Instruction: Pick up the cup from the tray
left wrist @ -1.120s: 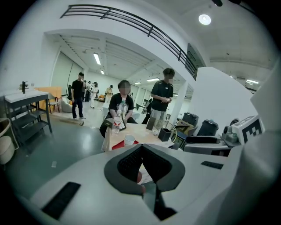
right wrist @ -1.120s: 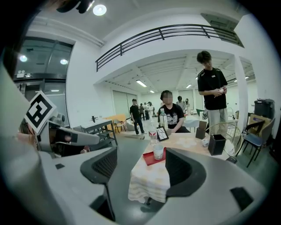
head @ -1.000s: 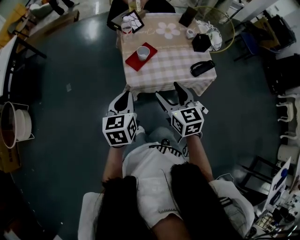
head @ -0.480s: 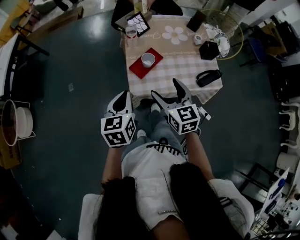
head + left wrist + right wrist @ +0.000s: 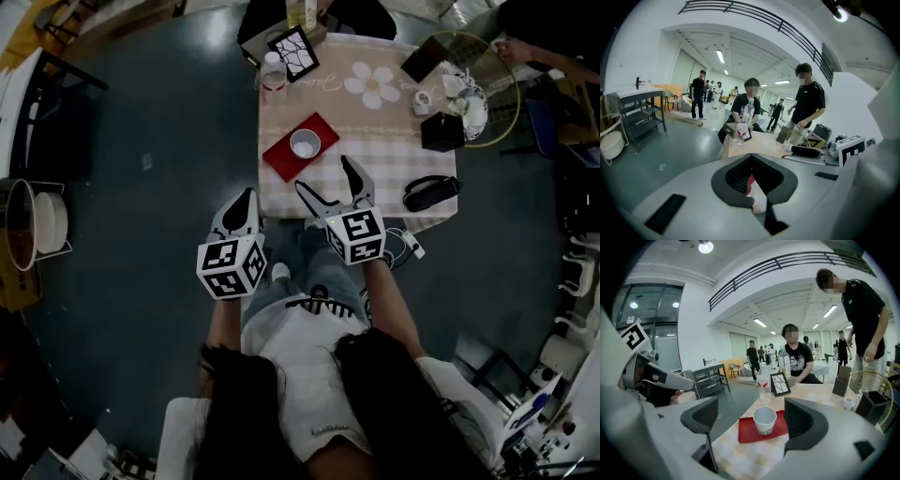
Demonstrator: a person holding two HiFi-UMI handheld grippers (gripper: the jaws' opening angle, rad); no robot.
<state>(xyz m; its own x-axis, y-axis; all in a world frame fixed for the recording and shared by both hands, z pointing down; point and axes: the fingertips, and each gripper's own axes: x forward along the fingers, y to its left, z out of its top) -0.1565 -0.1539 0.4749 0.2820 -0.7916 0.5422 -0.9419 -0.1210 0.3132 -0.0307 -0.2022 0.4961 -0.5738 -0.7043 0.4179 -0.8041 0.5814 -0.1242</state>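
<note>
A white paper cup (image 5: pixel 305 143) (image 5: pixel 765 420) stands upright on a red tray (image 5: pixel 281 159) (image 5: pixel 745 431) near the front left of the checked table (image 5: pixel 375 173). My right gripper (image 5: pixel 331 185) (image 5: pixel 753 420) hovers over the table's near edge, just short of the tray. Its jaws are opening wide and nothing is between them; the cup sits ahead, framed by the two pads (image 5: pixel 701 415). My left gripper (image 5: pixel 242 208) (image 5: pixel 752 180) hangs left of the table over the floor, with its jaws shut and nothing in them.
A water bottle (image 5: pixel 763 383) and a framed picture (image 5: pixel 779 383) stand behind the tray. A black case (image 5: pixel 429 192), a black box (image 5: pixel 442 131) and a wire basket (image 5: pixel 469 84) fill the table's right side. One person sits and another stands at the far side.
Both grippers have moved forward toward the table. The right gripper now reaches over its near edge, and its jaws have spread wider. The left gripper stays shut.
</note>
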